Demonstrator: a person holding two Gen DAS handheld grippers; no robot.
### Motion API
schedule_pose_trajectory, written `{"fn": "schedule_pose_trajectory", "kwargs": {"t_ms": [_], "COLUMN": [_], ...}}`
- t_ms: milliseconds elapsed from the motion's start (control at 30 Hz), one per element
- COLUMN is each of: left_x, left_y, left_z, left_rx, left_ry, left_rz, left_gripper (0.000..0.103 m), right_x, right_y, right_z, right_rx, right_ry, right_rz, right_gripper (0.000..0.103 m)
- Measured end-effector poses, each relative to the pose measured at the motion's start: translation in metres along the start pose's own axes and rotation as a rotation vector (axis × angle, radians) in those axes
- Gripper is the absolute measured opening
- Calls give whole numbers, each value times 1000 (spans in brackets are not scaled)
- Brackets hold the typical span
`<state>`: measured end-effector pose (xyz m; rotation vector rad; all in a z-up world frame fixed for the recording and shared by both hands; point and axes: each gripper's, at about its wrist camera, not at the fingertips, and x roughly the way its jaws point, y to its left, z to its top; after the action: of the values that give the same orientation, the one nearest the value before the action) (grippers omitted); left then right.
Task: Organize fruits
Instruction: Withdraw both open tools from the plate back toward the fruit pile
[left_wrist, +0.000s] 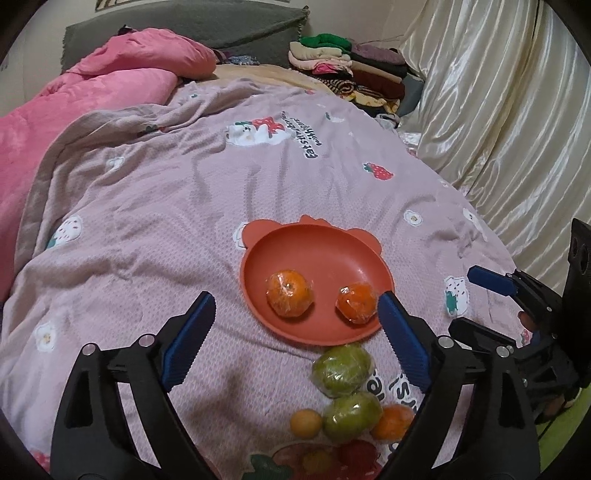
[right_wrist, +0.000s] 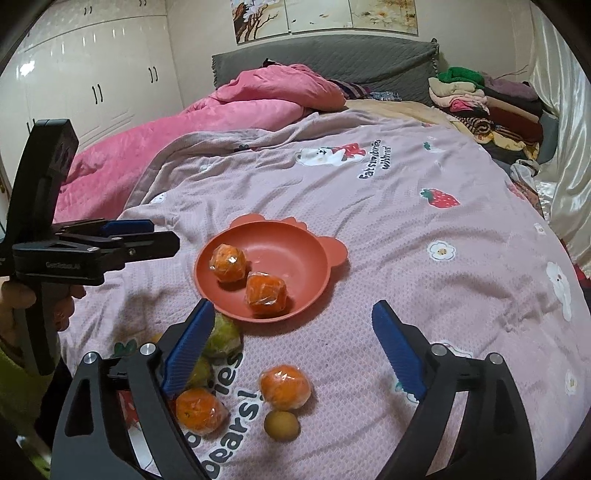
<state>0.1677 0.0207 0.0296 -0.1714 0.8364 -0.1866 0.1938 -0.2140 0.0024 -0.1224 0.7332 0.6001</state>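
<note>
An orange bear-shaped plate (left_wrist: 258, 258) (right_wrist: 310, 251) lies on the pink printed bedspread and holds two plastic-wrapped oranges (left_wrist: 290, 293) (left_wrist: 356, 302). Nearer to me on the cloth lie two wrapped green fruits (left_wrist: 341, 369) (left_wrist: 352, 415), a small yellow fruit (left_wrist: 306, 424) (right_wrist: 281, 424) and wrapped oranges (right_wrist: 284, 387) (right_wrist: 199, 410). My left gripper (left_wrist: 296, 300) (right_wrist: 162, 234) hovers open over the plate's near-left side, with nothing held. My right gripper (right_wrist: 293, 308) (left_wrist: 469, 302) stands open above the plate's near rim, empty too. One green fruit (right_wrist: 223, 338) is partly hidden behind its left finger.
A pink quilt (right_wrist: 192, 125) is bunched at the far left of the bed. Folded clothes (right_wrist: 487, 107) are stacked at the far right by a cream curtain (left_wrist: 498, 110). White wardrobe doors (right_wrist: 92, 81) stand left. A hand (right_wrist: 22, 299) holds the left gripper's handle.
</note>
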Motion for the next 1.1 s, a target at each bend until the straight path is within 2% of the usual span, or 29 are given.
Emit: {"fn": "schedule_pose_trajectory", "kwargs": {"t_ms": [333, 1100], "left_x": [-16, -39], "left_y": [5, 2], "left_z": [-16, -64], "left_rx": [-23, -3], "left_ry": [-7, 27], "left_rz": [13, 58], "left_gripper": [90, 91], "right_x": [-8, -28], "right_y": [10, 35], "right_z": [-7, -41], "right_rx": [-12, -41], "right_ry": [0, 21], "right_rz": [10, 29], "right_gripper": [90, 90]}}
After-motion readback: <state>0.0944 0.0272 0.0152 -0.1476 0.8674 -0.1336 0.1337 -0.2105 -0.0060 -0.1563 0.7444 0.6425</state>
